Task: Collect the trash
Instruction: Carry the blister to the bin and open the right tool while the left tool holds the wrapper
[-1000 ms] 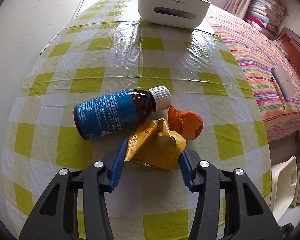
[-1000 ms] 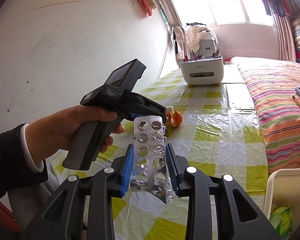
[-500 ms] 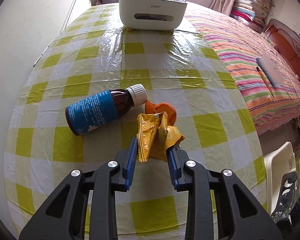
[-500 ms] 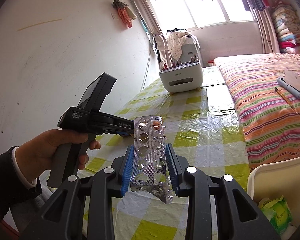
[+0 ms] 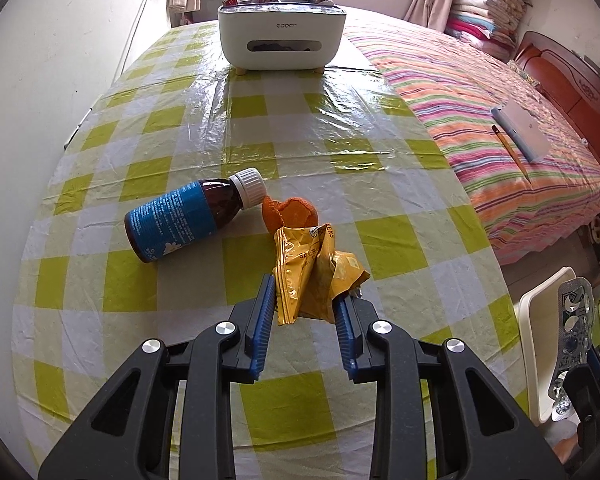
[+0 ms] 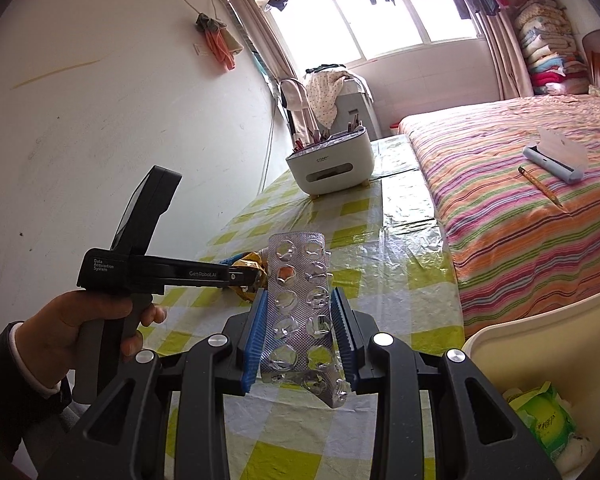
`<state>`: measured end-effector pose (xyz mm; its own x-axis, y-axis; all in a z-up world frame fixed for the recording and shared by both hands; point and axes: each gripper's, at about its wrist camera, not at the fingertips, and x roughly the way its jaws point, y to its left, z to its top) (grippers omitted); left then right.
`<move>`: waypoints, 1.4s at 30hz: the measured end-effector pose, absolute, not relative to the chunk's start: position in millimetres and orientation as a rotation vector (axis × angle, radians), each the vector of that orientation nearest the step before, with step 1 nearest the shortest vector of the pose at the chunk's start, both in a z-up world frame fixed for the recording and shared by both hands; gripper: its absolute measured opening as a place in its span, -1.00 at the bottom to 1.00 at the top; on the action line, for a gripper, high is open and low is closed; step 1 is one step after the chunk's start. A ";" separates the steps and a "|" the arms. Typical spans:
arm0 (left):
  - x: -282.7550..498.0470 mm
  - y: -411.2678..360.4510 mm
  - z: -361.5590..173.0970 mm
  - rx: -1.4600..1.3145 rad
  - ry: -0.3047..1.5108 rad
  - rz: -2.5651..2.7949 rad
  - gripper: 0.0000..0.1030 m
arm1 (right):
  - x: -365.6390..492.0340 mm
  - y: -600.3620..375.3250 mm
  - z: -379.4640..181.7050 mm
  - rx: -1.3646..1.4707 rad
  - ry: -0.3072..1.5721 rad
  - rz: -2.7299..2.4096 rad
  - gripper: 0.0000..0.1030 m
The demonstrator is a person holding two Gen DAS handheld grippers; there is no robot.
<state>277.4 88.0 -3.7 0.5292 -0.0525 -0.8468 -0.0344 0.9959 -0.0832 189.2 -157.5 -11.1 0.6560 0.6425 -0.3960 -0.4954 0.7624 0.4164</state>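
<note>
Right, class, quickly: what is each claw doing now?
Left claw: shut on the yellow wrapper.
Right claw: shut on the pill strip.

Both wrist views look along their tools, sharing the checked table (image 5: 308,128).

**Hidden and cut-off parts**

The yellow wrapper (image 5: 316,272) covered the near part of the orange peel (image 5: 290,212). The white bin (image 6: 540,344) was cut off at the right edge. The small white print on the blue bottle label (image 5: 172,220) was too small to read.
</note>
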 end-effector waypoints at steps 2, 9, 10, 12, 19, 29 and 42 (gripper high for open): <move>274.7 84.2 -3.0 -0.089 1.013 -0.023 -0.46 | 188.6 -160.7 -11.0 0.285 0.553 0.643 -0.39; 263.0 65.2 -1.0 -0.074 1.012 -0.083 -0.46 | 184.5 -173.2 -9.5 0.308 0.538 0.609 -0.39; 261.0 61.9 -0.9 -0.072 1.013 -0.093 -0.46 | 183.8 -174.9 -9.5 0.312 0.537 0.604 -0.39; 257.0 54.6 -0.7 -0.061 1.012 -0.112 -0.46 | 183.1 -178.6 -9.7 0.319 0.534 0.594 -0.39; 241.6 32.1 3.0 -0.038 1.003 -0.179 -0.45 | 176.6 -192.4 -11.8 0.347 0.528 0.547 -0.39; 221.4 11.7 9.0 -0.034 0.977 -0.252 -0.45 | 171.9 -226.4 -18.2 0.372 0.521 0.445 -0.38; 205.3 -8.1 15.4 0.022 0.911 -0.294 -0.44 | 157.8 -268.6 -25.0 0.381 0.496 0.286 -0.37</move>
<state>205.3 -8.1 15.4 0.5759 -0.2423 -0.7808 0.2608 0.9596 -0.1055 157.8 -268.6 -25.0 0.8423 0.3547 -0.4058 -0.1727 0.8908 0.4202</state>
